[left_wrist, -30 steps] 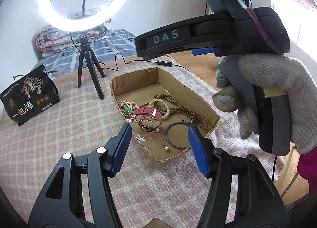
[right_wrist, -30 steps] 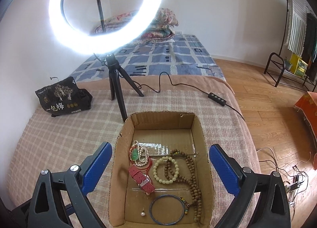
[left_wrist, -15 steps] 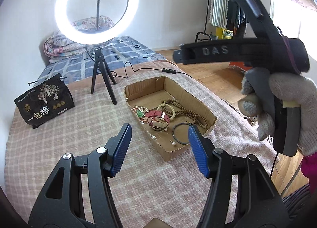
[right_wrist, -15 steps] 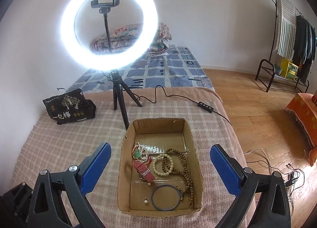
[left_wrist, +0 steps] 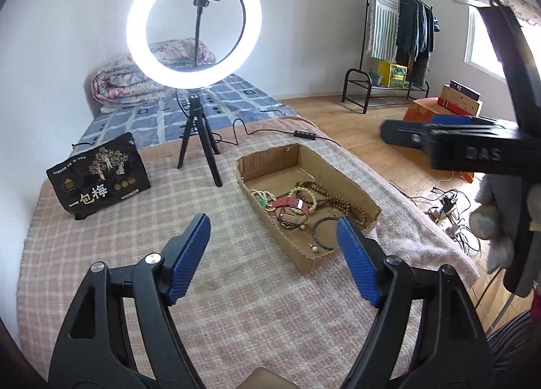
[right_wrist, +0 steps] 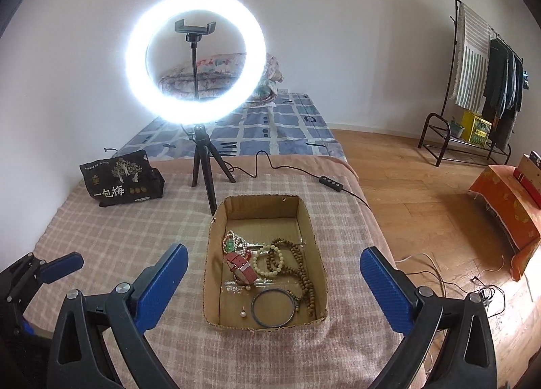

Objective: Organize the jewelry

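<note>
Both grippers have pulled back from the cardboard box (right_wrist: pixel 263 260), left gripper (left_wrist: pixel 272 252) jaws just widening, nothing between; right gripper (right_wrist: pixel 274 282) released too. Jewelry lies inside: beads (right_wrist: pixel 299 269), red strap (right_wrist: pixel 241 265), bangle (right_wrist: pixel 273 307), pearl (right_wrist: pixel 242 313). Best re-approach slowly, one piece.

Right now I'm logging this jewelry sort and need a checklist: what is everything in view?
cardboard box: one, brown, open, on the blanket
dark bangle: one, box's near end
loose pearl: one, white, left of the bangle
red strap: one, mid box
cream bead bracelet: one, right of the strap
brown bead strand: one, right side
pearl string with green stone: one, far left of the pile
ring light: one, lit, on a black tripod behind the box
black pouch: one, far left
blanket: one, pink check
left gripper: blue pads, open, empty
right gripper: blue pads, open, empty
gloved hand: one, grey, right edge
</note>
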